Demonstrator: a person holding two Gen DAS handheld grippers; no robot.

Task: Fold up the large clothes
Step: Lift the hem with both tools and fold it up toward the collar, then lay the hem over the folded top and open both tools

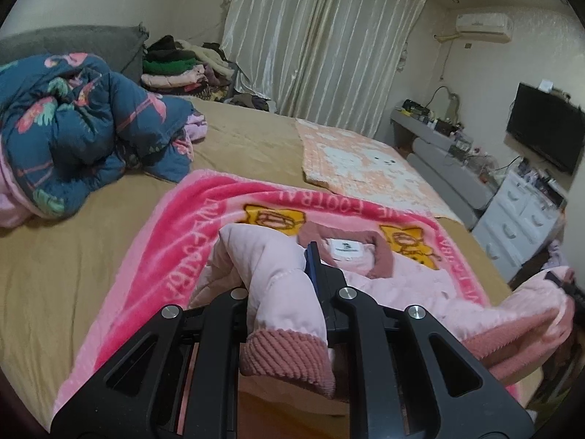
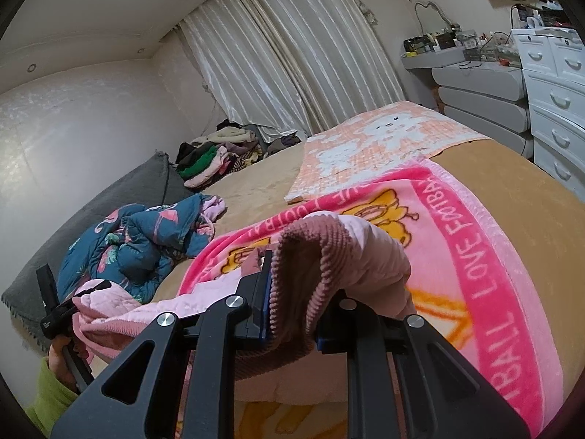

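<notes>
A light pink quilted garment [image 1: 402, 285] with dark pink ribbed cuffs and collar lies on a pink cartoon blanket [image 1: 190, 219] on the bed. My left gripper [image 1: 281, 292] is shut on one sleeve [image 1: 278, 289], its ribbed cuff [image 1: 289, 362] hanging toward the camera. My right gripper [image 2: 292, 292] is shut on the other sleeve, cuff [image 2: 303, 256] bunched between the fingers. Each gripper shows in the other's view: the right one at the right edge [image 1: 570, 289], the left one at the lower left [image 2: 62, 314]. The garment's collar and label [image 1: 347, 250] face up.
The bed has a tan sheet [image 1: 91, 256]. A blue flamingo-print quilt [image 1: 80, 128] is heaped at the head. An orange-and-white blanket [image 1: 365, 161] lies beyond. Folded clothes [image 1: 179, 66] are stacked by the curtain. White drawers [image 1: 519, 219] and a TV [image 1: 544, 128] stand right.
</notes>
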